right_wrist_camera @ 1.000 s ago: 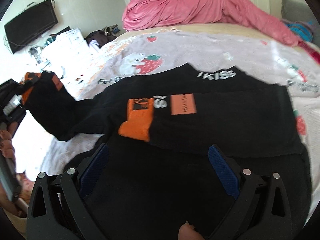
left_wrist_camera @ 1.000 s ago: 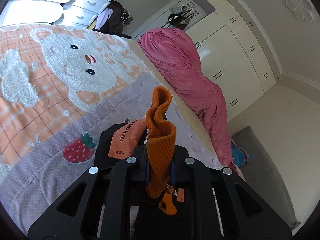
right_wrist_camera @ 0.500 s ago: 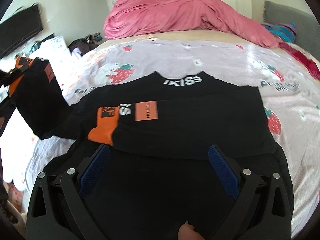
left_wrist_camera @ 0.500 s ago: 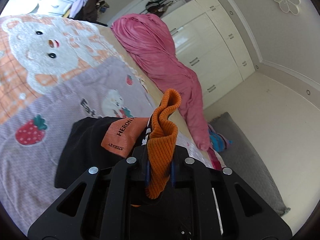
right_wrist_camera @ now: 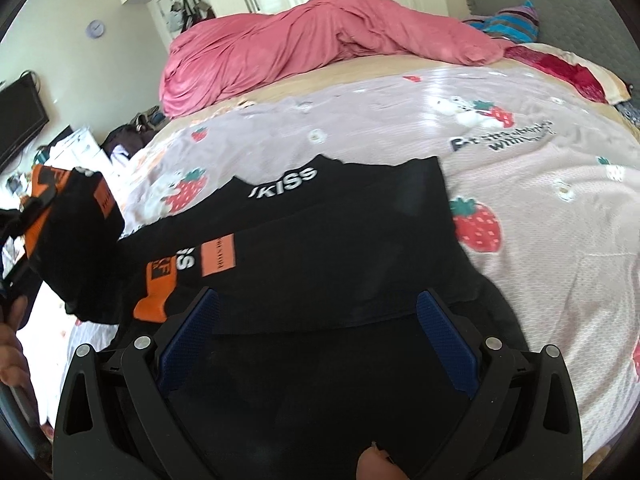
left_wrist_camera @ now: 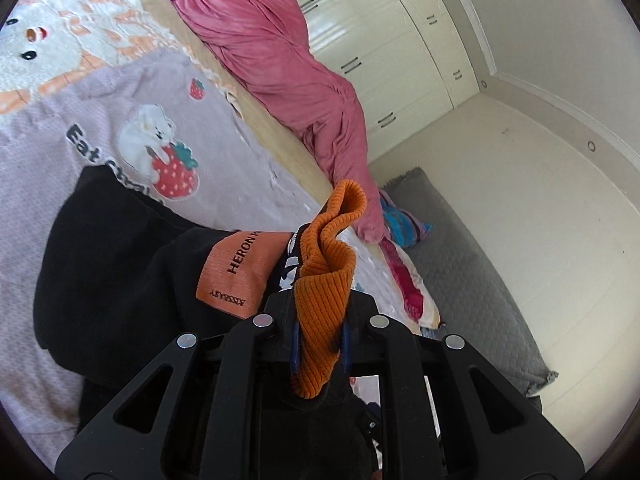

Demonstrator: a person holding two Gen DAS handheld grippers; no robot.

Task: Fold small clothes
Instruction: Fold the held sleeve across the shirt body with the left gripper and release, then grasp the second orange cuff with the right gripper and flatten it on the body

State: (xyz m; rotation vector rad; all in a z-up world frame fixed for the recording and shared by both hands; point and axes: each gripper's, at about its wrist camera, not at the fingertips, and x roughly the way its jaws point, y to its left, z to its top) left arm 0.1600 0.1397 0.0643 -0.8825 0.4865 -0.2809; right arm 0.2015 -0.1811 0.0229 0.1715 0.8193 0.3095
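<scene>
Left gripper (left_wrist_camera: 319,344) is clamped tight on the orange ribbed cuff (left_wrist_camera: 326,280) of the black sweater's sleeve, lifting it clear of the bed! Right gripper (right_wrist_camera: 316,344) hangs with its jaws wide apart, gripping nothing, low over the near part of the black sweater (right_wrist_camera: 344,248), which lies spread on the strawberry-print bedspread (right_wrist_camera: 540,184); its other sleeve is already laid across the chest.

The danger? Only the cuff is pinched. That knit could stretch or slide out between the pads mid-swing, and the sleeve would drop in a heap. With nothing pinning the body down, a hard pull could drag the whole garment sideways and spoil the fold that is there.

Now the lettering. The orange patch (left_wrist_camera: 236,276) by the held cuff reads "HERON", with a second line that looks like "ESSARY", though it is upside down and I would not swear to it. White "KISS" sits at the collar. The bedspread says "Eat", the rest hidden.
</scene>
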